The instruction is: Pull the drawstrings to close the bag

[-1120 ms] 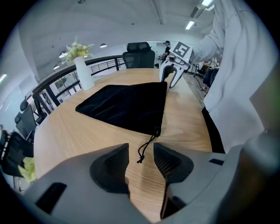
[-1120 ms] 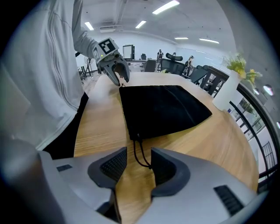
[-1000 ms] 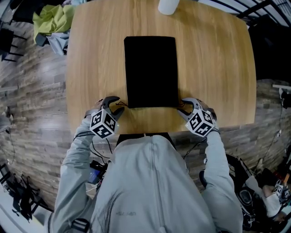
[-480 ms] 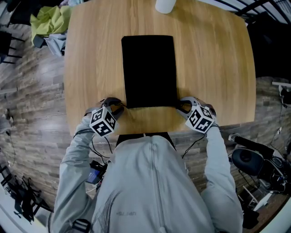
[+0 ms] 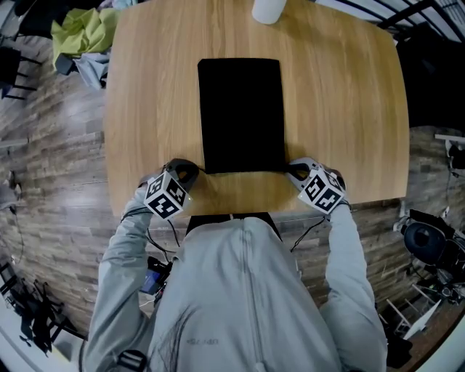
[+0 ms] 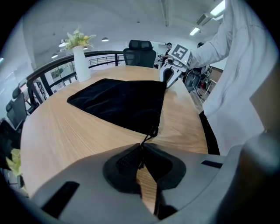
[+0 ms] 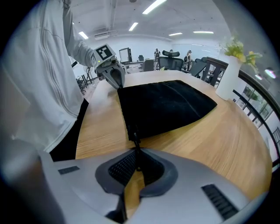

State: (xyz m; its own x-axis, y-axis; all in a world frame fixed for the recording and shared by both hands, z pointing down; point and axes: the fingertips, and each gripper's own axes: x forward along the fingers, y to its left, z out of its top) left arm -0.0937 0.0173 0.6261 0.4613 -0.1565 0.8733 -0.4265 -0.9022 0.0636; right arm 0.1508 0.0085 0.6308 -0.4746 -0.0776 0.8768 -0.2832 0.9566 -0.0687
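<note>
**Q:** Where does the black drawstring bag (image 5: 241, 115) lie, and why that way?

**A:** It lies flat at the middle of the wooden table (image 5: 341, 109) with its mouth edge turned toward the person. That brings one cord out at each near corner, within easy reach

**Q:** What do the tools hold?

**A:** The left gripper (image 6: 141, 154) has just been closing, and its jaws now pinch the left drawstring (image 6: 149, 133) just beside the bag's corner. The right gripper (image 7: 135, 158) has closed the same way on the right drawstring (image 7: 134, 136). Each cord runs straight from the hem into the pads

**Q:** Why one on each side?

**A:** Most likely so the two cords can be drawn apart together, gathering the mouth evenly while the bag's weight keeps it on the wood. The hem looks flat and ungathered, so the pull itself seems not yet begun

**Q:** Anything in the way?

**A:** No. The white flower vase (image 5: 269, 9) stands at the far edge, well apart from the bag
</note>
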